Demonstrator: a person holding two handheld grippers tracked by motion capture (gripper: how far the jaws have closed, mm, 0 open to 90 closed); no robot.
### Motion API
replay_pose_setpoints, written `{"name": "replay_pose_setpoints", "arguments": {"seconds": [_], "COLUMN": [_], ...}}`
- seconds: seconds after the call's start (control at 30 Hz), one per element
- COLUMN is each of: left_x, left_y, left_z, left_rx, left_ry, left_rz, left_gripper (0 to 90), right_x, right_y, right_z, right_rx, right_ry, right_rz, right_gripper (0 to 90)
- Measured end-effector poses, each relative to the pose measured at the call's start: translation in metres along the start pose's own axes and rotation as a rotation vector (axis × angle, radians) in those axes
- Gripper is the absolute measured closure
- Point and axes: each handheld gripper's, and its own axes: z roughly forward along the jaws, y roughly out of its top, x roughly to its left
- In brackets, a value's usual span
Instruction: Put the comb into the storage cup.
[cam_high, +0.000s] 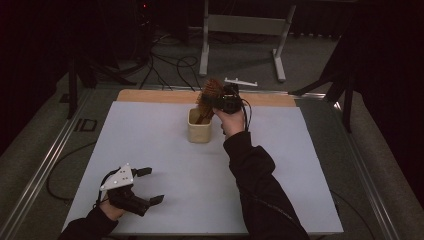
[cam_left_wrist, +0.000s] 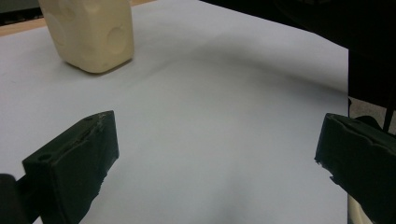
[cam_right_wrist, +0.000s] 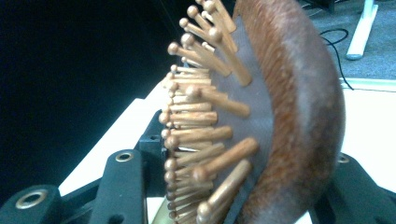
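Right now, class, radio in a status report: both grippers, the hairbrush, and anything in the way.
Right gripper shut on wooden hairbrush, handle down in cream cup. Left gripper open, idle near table edge. Nothing in the way.

The right arm reaches far across, its right gripper (cam_high: 220, 102) nearly closed and raised. The left gripper (cam_high: 145, 186) rests low near the body, jaws spread wide, forearm barely in frame.

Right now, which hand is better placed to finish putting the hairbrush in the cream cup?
Right: the right gripper already holds the hairbrush over the cup; the left gripper rests open, far off.
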Motion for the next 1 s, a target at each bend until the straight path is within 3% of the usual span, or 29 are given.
{"name": "replay_pose_setpoints", "arguments": {"seconds": [0.27, 0.47, 0.57, 0.87, 1.0], "left_x": [0.000, 0.000, 0.001, 0.000, 0.000], "left_y": [0.000, -0.001, -0.001, -0.001, -0.001], "left_z": [0.000, 0.001, 0.000, 0.001, 0.001], "left_rx": [0.002, 0.012, 0.005, 0.007, 0.007], "left_ry": [-0.002, -0.001, 0.001, 0.003, 0.004], "left_rz": [0.001, 0.003, 0.001, 0.005, 0.005], "left_gripper": [0.1, 0.1, 0.1, 0.1, 0.1], "right_x": [-0.005, -0.009, -0.010, -0.012, -0.012], "right_y": [-0.005, -0.009, -0.012, -0.011, -0.012], "right_z": [-0.001, 0.005, 0.005, -0.006, -0.010], "right_rx": [-0.003, 0.046, 0.053, 0.030, 0.032], "right_ry": [0.007, 0.048, 0.049, 0.060, 0.048], "right_rz": [-0.018, -0.013, -0.048, -0.087, -0.129], "right_gripper": [41.6, 21.5, 13.1, 12.7, 11.1]}}
